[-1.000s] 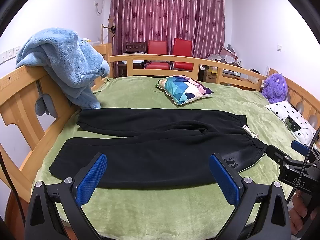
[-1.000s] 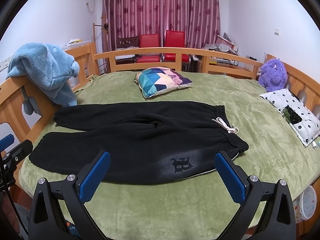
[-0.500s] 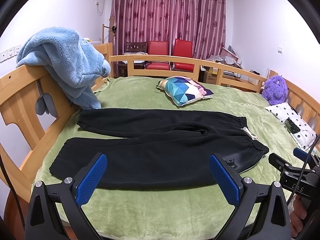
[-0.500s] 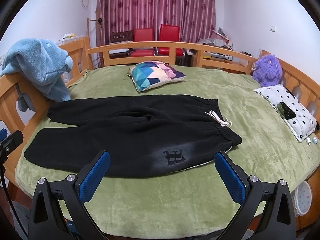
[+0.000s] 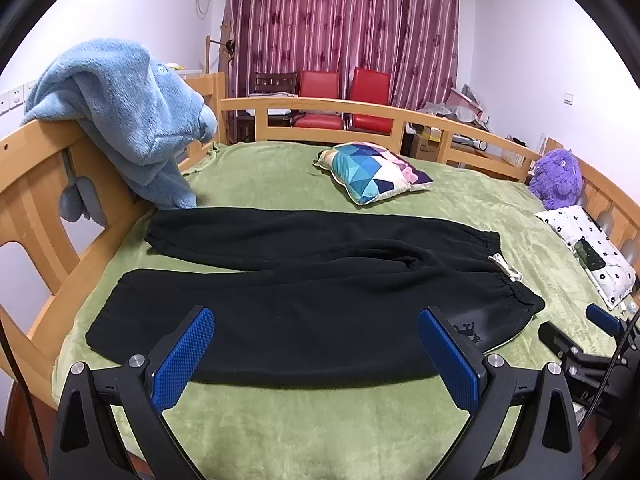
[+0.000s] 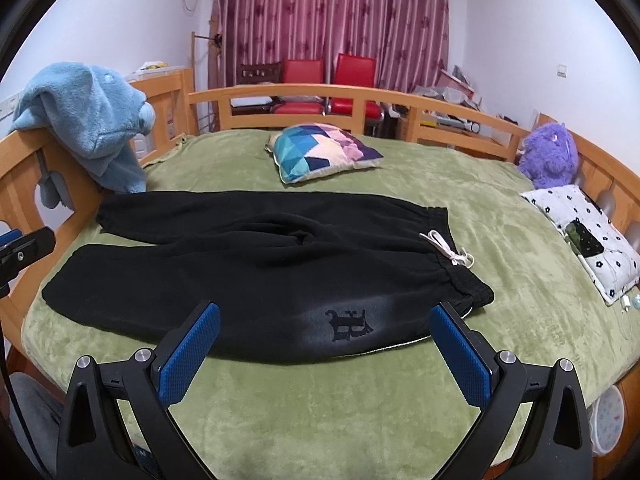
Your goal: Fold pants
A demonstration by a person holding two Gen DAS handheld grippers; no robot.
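Observation:
Black pants [image 5: 304,280] lie flat across the green bed, legs to the left, waistband with a white drawstring [image 5: 506,266] to the right. They also show in the right wrist view [image 6: 256,264], with a black emblem [image 6: 350,322] near the front edge. My left gripper [image 5: 316,344] is open and empty, held above the near edge by the nearer leg. My right gripper [image 6: 326,344] is open and empty, above the near edge by the emblem. Neither touches the pants.
A green blanket [image 5: 280,432] covers the bed inside a wooden rail [image 5: 36,184]. A blue fleece [image 5: 128,120] hangs on the left rail. A patterned cushion [image 5: 370,172], a purple plush [image 5: 556,178] and a flowered pillow [image 5: 588,248] lie beyond.
Both grippers have shifted only slightly over the near edge of the bed. The pants have not moved, and both grippers stay open.

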